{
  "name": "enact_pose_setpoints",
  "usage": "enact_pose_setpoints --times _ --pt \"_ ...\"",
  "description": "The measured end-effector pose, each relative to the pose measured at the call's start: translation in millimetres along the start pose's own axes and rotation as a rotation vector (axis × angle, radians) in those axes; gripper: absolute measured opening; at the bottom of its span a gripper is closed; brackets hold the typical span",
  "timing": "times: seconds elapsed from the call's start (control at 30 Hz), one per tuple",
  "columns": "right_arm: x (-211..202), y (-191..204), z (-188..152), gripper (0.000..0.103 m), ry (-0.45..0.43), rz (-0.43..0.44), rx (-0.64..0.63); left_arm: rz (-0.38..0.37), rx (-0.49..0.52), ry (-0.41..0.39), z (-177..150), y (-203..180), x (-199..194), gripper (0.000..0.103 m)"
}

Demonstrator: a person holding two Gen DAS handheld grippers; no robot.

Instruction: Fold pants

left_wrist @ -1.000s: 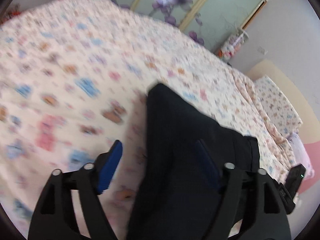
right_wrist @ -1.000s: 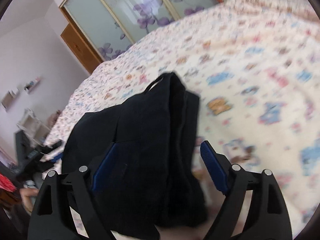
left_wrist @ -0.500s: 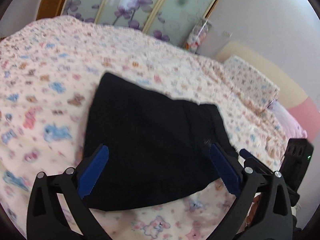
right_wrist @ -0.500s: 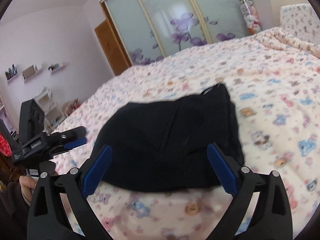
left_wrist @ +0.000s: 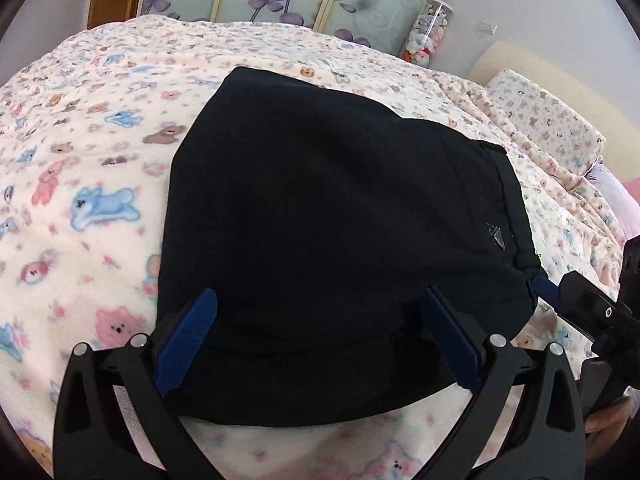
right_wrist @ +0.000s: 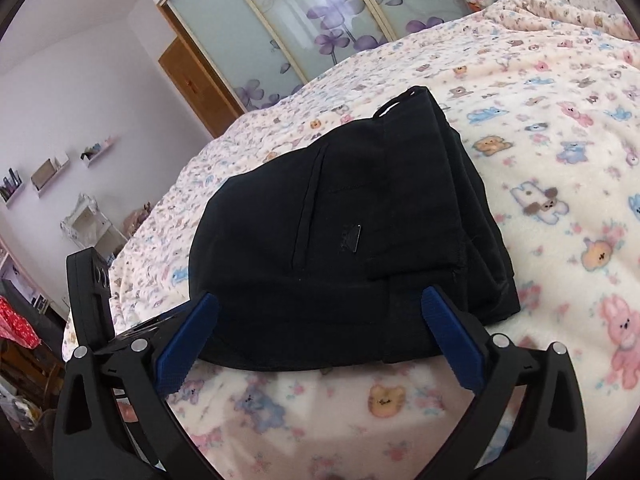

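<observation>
The black pants (left_wrist: 328, 208) lie folded into a compact stack on the bed; they also show in the right wrist view (right_wrist: 352, 232). My left gripper (left_wrist: 320, 340) is open and empty, fingers spread just above the stack's near edge. My right gripper (right_wrist: 320, 336) is open and empty, also over the near edge. The right gripper shows at the right edge of the left wrist view (left_wrist: 580, 304); the left gripper shows at the left of the right wrist view (right_wrist: 96, 304).
A cream blanket with cartoon animals (left_wrist: 80, 184) covers the bed. A pillow (left_wrist: 548, 120) lies at the back right. Sliding wardrobe doors with purple flowers (right_wrist: 320, 24) stand behind the bed. Shelves and clutter (right_wrist: 48, 176) are at the left.
Both grippers have pulled back from the pants and steadied. The pants now lie flat and folded, where a second ago they sat bunched between the fingers.
</observation>
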State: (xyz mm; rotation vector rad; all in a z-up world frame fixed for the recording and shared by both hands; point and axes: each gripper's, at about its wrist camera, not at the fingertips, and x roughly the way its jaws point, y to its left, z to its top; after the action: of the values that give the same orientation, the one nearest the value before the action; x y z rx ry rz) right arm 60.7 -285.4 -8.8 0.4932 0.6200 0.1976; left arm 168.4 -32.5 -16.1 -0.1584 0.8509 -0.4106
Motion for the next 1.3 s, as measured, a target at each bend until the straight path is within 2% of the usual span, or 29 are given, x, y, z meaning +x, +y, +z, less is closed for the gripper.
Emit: enact_pose_setpoints --times 0.1,0.17,0.2,0.4,0.53,0.6,0.7,0.77,0.9,0.93,1.0,1.03,1.07,1.1,1.17,1.23,1.27,1.3 --pt "-11 12 2 0.102 -0.004 -0.044 0.016 -0.046 -0.018 -0.018 -3 10 -5 0.101" --pt "-24 20 -2 0.102 -0.027 -0.044 0.035 -0.068 -0.02 -0.031 -6 13 -9 0.101" --pt "-33 26 -7 0.102 -0.05 -0.073 0.03 -0.069 -0.019 -0.036 -5 12 -9 0.101" --pt "-77 56 -31 0.102 -0.124 -0.246 0.02 0.021 0.042 -0.049 -7 -1 -12 0.101" --pt "-92 64 -47 0.102 -0.147 -0.345 -0.068 0.029 0.044 -0.062 -8 -2 -16 0.101" --pt "-98 65 -64 0.102 -0.182 -0.377 -0.122 0.04 0.049 -0.072 -10 -1 -19 0.101" --pt "-106 64 -73 0.102 -0.234 -0.377 -0.146 0.084 0.074 -0.075 -12 -6 -23 0.101" --pt "-104 65 -79 0.102 -0.259 -0.385 -0.176 0.136 0.104 -0.074 -14 -13 -24 0.101" --pt "-85 71 -77 0.102 -0.248 -0.398 -0.234 0.236 0.158 -0.121 -18 -27 -34 0.101" --pt "-82 72 -78 0.102 -0.254 -0.395 -0.241 0.313 0.172 -0.152 -21 -32 -41 0.101" --pt "-78 72 -78 0.102 -0.273 -0.393 -0.245 0.528 0.176 -0.236 -31 -39 -59 0.101" --pt "-78 72 -77 0.102 -0.274 -0.391 -0.237 0.573 0.17 -0.261 -34 -40 -65 0.101" --pt "-78 71 -77 0.102 -0.272 -0.388 -0.229 0.582 0.16 -0.294 -39 -41 -74 0.101" --pt "-79 71 -76 0.102 -0.272 -0.39 -0.222 0.555 0.155 -0.312 -42 -41 -80 0.101" --pt "-83 72 -76 0.102 -0.286 -0.393 -0.213 0.402 0.134 -0.348 -49 -37 -95 0.101" --pt "-90 75 -77 0.102 -0.324 -0.415 -0.214 0.252 0.109 -0.351 -53 -33 -103 0.101" --pt "-91 76 -79 0.102 -0.335 -0.426 -0.221 0.203 0.089 -0.35 -55 -32 -105 0.101" --pt "-91 77 -79 0.102 -0.335 -0.438 -0.232 0.188 0.071 -0.347 -55 -32 -106 0.101"
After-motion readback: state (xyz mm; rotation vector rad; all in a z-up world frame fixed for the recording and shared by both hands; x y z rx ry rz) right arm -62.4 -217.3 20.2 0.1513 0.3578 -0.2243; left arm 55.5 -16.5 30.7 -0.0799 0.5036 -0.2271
